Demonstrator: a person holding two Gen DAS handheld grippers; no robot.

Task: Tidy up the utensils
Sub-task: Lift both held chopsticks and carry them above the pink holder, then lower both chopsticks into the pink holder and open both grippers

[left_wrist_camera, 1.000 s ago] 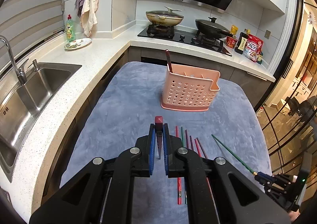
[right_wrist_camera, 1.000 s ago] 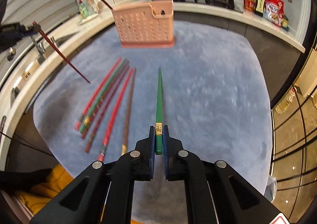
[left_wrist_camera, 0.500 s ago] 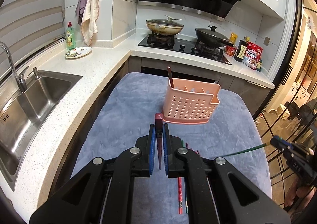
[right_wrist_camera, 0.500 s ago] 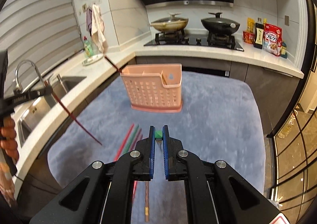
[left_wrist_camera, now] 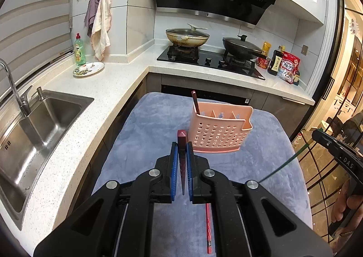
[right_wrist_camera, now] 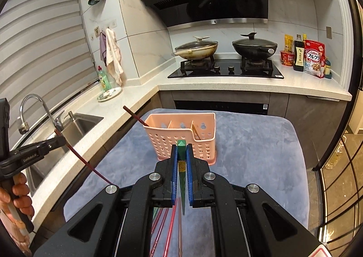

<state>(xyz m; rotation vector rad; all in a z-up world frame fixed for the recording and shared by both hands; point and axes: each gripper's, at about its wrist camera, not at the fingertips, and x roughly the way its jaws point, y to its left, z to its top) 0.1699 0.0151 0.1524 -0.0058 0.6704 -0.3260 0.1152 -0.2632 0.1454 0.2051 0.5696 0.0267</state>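
Observation:
A pink perforated utensil basket (left_wrist_camera: 219, 129) (right_wrist_camera: 181, 134) stands on the blue-grey cloth (left_wrist_camera: 147, 134). One dark red chopstick (left_wrist_camera: 195, 102) leans in its left compartment. My left gripper (left_wrist_camera: 181, 151) is shut on another dark red chopstick (left_wrist_camera: 181, 137), held above the cloth just in front of the basket. My right gripper (right_wrist_camera: 181, 154) is shut on a green chopstick (right_wrist_camera: 182, 145), also raised before the basket. In the right wrist view the left gripper (right_wrist_camera: 59, 141) shows at the left with its chopstick slanting down. Several loose chopsticks (right_wrist_camera: 168, 223) lie on the cloth below.
A steel sink (left_wrist_camera: 34, 125) with a tap is set in the white counter on the left. Two lidded pans (left_wrist_camera: 187, 36) sit on the hob behind. A plate (left_wrist_camera: 88, 69) and a soap bottle stand near the corner. Glass doors line the right side.
My right gripper has lifted the green chopstick off the cloth and risen, tilting it up on end. The left gripper with its dark red chopstick has risen slightly.

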